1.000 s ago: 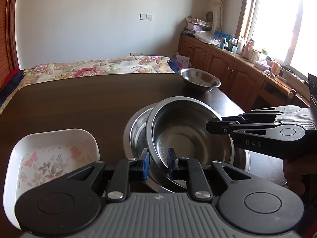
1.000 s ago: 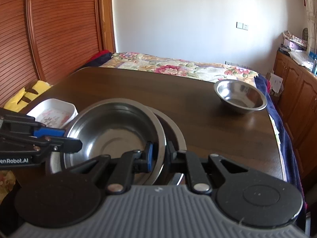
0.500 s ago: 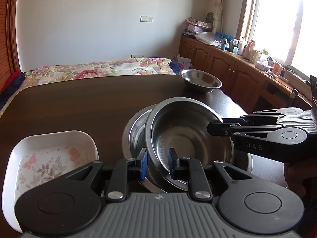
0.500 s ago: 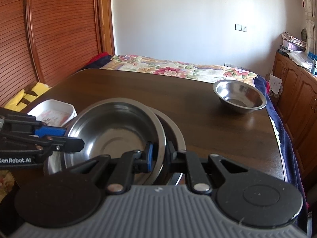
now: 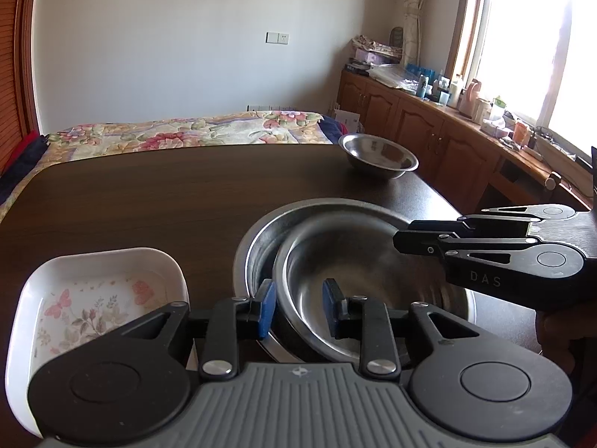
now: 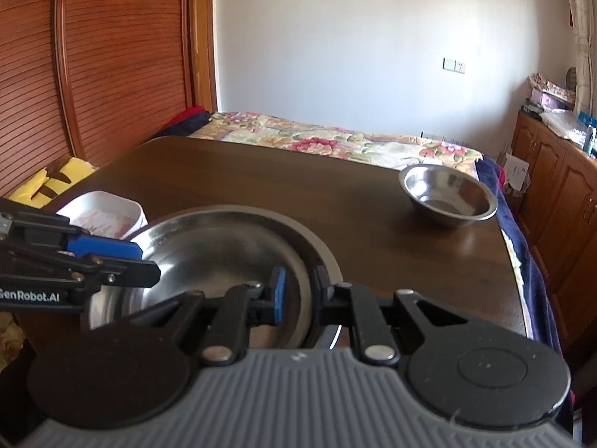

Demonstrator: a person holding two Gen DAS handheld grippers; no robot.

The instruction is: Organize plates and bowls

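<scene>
Both claws straddle the rim of the same steel bowl from opposite sides. Left gripper has its blue pads spread apart, one outside the bowl's near wall and one inside, with a visible gap to the metal, so it is open around the rim rather than pinching it. Right gripper likewise brackets the rim on its own side, its blue pad inside the bowl and its fingers slightly parted; whether they press the metal I cannot tell. That bowl sits nested, off-centre, in a wider steel basin on the dark wooden table. Just left of the left claw lies a white floral dish. Well ahead of both claws, near the table's far right corner, stands a smaller steel bowl, upright and alone.
</scene>
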